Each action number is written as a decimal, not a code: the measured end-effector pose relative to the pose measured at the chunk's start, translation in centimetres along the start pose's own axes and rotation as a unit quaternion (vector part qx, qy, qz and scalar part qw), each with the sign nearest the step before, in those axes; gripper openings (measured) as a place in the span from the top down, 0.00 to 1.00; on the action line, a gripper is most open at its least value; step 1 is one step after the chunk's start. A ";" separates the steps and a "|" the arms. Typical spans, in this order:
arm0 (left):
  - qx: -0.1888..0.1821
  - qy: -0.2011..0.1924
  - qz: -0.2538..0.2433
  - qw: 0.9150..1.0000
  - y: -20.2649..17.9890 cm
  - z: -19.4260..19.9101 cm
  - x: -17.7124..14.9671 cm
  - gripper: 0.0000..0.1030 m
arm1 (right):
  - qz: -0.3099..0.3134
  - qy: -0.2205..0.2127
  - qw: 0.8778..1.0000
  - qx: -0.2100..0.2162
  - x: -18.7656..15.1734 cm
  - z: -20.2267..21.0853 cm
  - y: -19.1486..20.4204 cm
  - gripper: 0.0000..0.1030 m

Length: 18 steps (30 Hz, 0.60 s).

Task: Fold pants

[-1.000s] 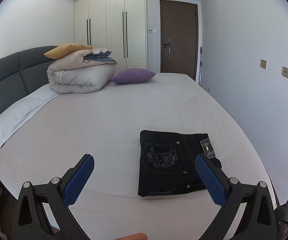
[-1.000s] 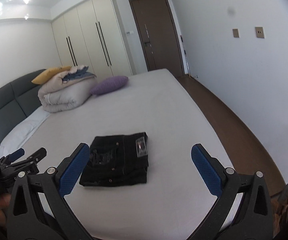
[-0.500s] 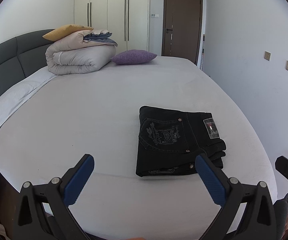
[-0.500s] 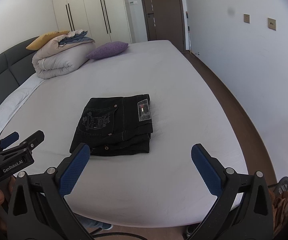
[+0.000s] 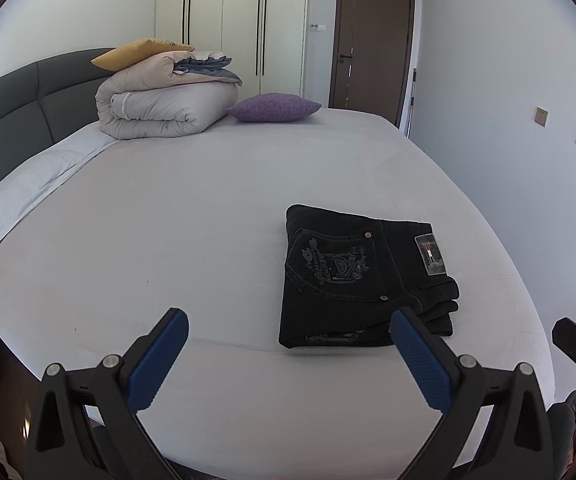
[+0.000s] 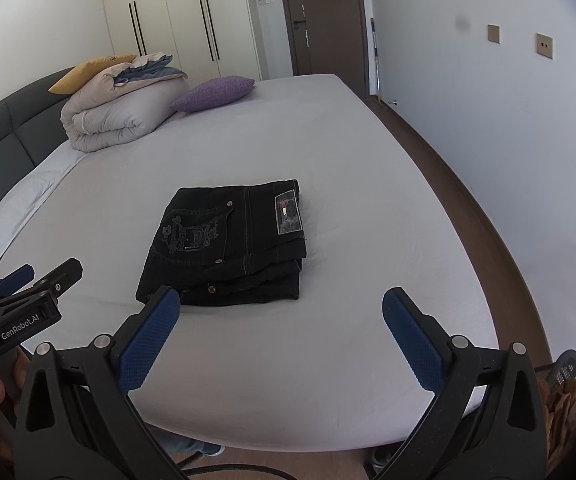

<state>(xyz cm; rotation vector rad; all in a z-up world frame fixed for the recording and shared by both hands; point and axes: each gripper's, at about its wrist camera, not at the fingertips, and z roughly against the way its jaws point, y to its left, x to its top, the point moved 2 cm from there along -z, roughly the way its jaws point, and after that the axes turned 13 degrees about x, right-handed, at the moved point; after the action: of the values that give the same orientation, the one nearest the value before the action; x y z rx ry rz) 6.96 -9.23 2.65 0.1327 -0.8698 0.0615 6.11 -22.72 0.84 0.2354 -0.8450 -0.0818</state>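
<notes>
Two grippers: left gripper (image 5: 290, 330) and right gripper (image 6: 281, 310) backing off, wide open, holding nothing.
Pants (image 6: 230, 242): lying folded near bed (image 6: 328, 360) front edge, looking finished.

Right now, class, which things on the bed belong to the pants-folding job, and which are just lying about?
Part of the job:
black pants, folded on the bed
left gripper, open
right gripper, open

Just lying about:
rolled duvet
purple cushion
yellow pillow
white pillow
</notes>
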 end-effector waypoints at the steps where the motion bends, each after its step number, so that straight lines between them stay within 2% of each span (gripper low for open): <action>1: 0.000 0.000 0.000 1.000 0.0 0.0 0.0 0.00 | 0.000 0.000 1.000 0.001 0.0 0.0 0.0 0.00; 18: 0.000 0.009 0.002 1.000 0.0 -0.3 -0.4 0.00 | 0.000 0.005 1.000 0.001 -0.3 -0.9 0.2 0.00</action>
<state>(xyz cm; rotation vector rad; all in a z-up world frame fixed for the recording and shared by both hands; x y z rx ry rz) 6.95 -9.21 2.11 0.1294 -0.8520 0.0666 6.56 -22.28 0.10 0.2381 -0.8355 -0.0791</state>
